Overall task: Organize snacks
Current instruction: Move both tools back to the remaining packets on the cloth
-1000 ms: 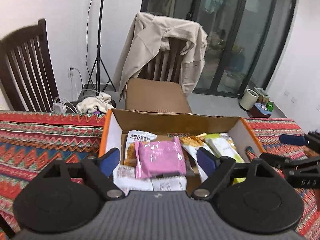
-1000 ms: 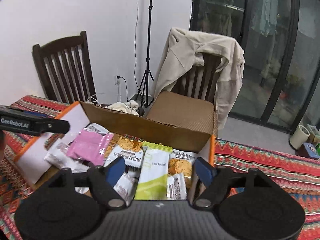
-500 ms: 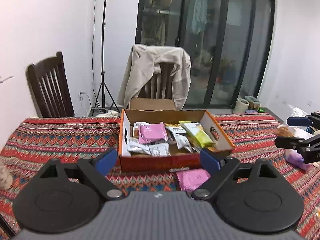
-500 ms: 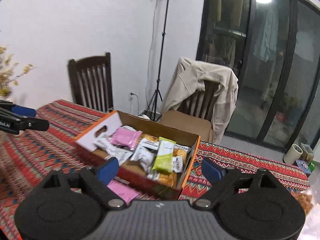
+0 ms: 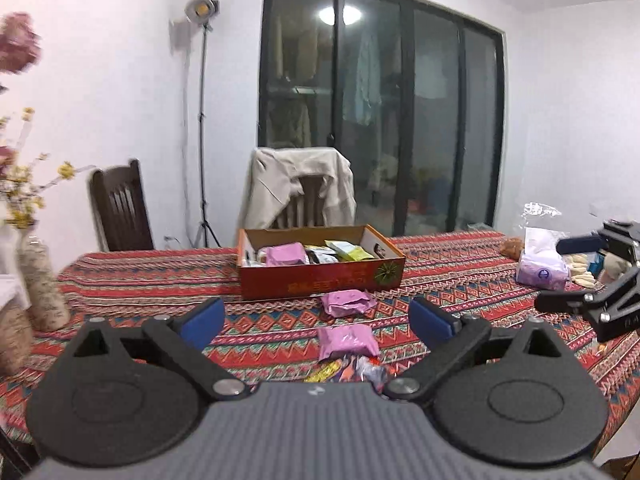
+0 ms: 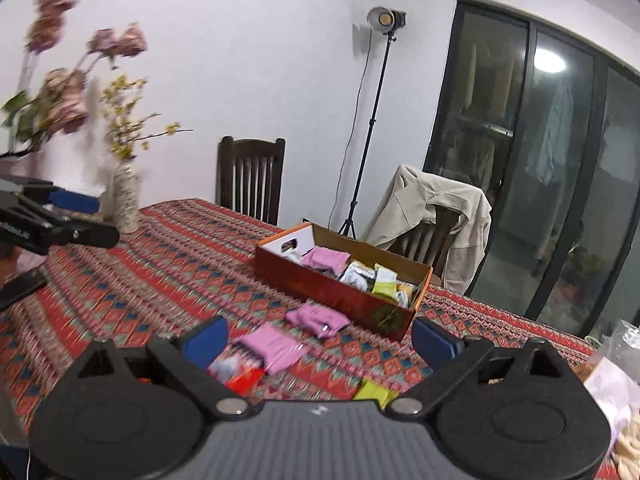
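An orange cardboard box [image 5: 320, 280] [image 6: 332, 284] holding several snack packets stands mid-table. Two pink packets [image 5: 347, 303] [image 5: 348, 340] lie on the cloth in front of it; they also show in the right wrist view [image 6: 320, 318] [image 6: 274, 346]. Small colourful wrappers [image 5: 348, 372] lie nearest me, with a yellow-green packet [image 6: 374, 392] beside them. My left gripper [image 5: 316, 318] is open and empty, held back from the box. My right gripper [image 6: 320, 334] is open and empty, also back from it.
The table has a red patterned cloth [image 5: 140, 280]. A vase of flowers [image 6: 126, 196] stands at the left end. A tissue pack [image 5: 542, 264] and bagged food [image 5: 512, 246] sit at the right end. Two chairs [image 6: 250, 178] [image 5: 304, 192] stand behind the table.
Both grippers have pulled far back and up from the box. The box, once filling the view, now sits mid-table, and the loose packets in front of it have come into view.
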A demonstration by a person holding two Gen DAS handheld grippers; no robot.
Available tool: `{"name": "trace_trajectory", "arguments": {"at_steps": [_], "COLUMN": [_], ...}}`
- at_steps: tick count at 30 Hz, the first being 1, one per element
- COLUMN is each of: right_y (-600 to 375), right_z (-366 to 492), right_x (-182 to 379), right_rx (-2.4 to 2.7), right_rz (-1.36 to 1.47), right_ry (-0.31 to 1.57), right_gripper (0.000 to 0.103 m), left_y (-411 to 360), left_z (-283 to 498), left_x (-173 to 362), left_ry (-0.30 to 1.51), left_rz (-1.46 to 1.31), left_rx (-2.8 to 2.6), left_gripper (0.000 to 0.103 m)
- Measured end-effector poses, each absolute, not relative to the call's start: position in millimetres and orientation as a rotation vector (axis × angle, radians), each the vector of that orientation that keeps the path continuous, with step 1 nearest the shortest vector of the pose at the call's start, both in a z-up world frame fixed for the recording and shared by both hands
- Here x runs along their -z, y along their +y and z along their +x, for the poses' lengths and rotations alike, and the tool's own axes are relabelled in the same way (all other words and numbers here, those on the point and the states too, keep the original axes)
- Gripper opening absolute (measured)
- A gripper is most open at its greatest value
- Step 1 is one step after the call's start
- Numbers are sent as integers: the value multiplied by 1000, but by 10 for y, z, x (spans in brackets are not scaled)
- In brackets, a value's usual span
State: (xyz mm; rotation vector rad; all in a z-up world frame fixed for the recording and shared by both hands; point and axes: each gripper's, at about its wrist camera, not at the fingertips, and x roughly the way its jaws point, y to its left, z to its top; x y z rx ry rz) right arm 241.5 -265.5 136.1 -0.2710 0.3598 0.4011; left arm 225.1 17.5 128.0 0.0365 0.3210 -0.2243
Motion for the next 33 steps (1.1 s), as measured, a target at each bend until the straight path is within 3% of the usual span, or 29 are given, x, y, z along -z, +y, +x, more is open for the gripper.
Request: {"name": "trace_trajectory", "arguments": {"at_steps": [6, 15, 28, 31, 33], "right_y": [-2536, -2442, -2819, -2907, -2940], "right_z": [1773, 1315, 1739, 2011, 2198], "right_x": [-988, -410, -322, -240, -191], "right_rx": [-354, -277, -199, -178, -174], "right_rz": [-254, -234, -68, -25, -7], "right_ry": [335, 398, 429, 458, 477], "right_gripper": [103, 103, 103, 101, 93], "left_y": [112, 127, -159, -288, -358], "left_z": [1647, 1490, 2007, 2314, 2546], "left_x": [-938, -461, -500, -493, -471], "left_ry": [315, 453, 469, 481, 494], "left_rz": [-4, -21, 30, 48, 50], "left_rx": [169, 137, 176, 192, 206], "left_gripper": [103, 103, 103, 103, 103]}}
